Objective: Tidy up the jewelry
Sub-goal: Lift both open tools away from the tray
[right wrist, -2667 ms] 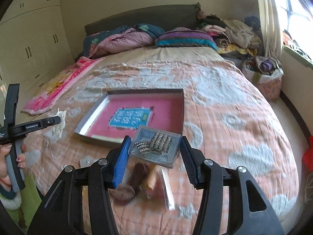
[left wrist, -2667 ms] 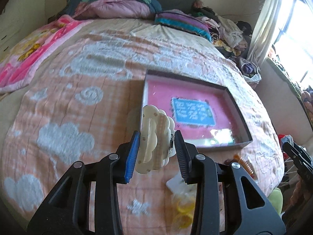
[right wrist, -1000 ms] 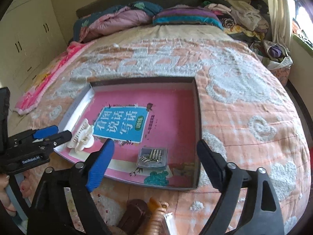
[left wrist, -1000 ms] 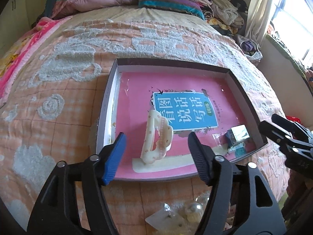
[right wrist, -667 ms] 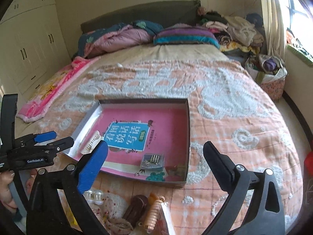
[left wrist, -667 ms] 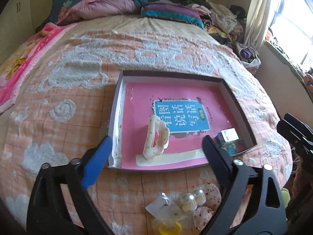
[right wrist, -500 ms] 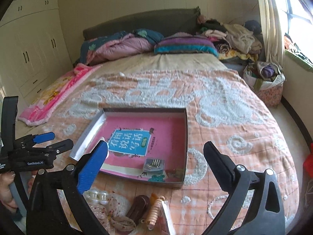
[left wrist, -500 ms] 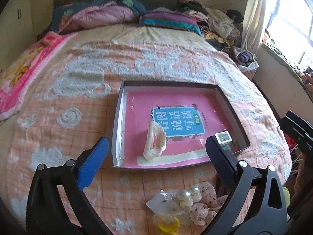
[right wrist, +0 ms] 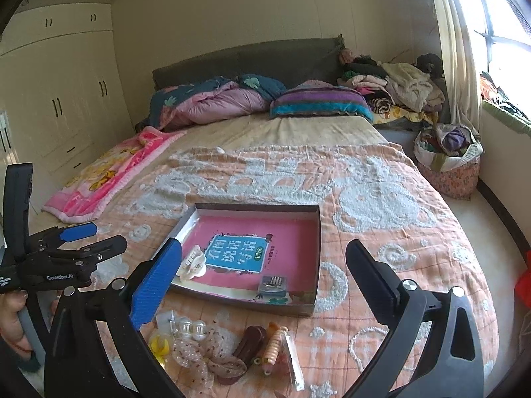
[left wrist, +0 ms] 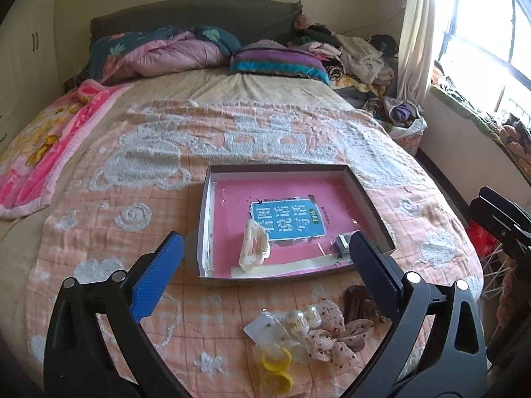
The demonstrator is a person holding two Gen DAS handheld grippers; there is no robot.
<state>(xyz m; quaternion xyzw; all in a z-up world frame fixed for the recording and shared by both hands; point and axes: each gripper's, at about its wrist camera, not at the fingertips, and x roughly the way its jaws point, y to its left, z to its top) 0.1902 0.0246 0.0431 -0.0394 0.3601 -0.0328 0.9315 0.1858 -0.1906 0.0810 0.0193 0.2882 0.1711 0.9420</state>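
i count one shallow box holding one cream claw clip and one clear case of studs, and on the bed outside it two yellow rings, two pearl clips and one brown clip.

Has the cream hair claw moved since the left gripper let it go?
No. The cream hair claw lies at the tray's near-left corner, beside the blue label.

The left black plastic hand-held gripper and right hand-held gripper each pair a ribbed blue pad with a black one, with silver screws. White "GenRobot.AI" lettering marks the left one's side; bare-skinned fingers show beside it.
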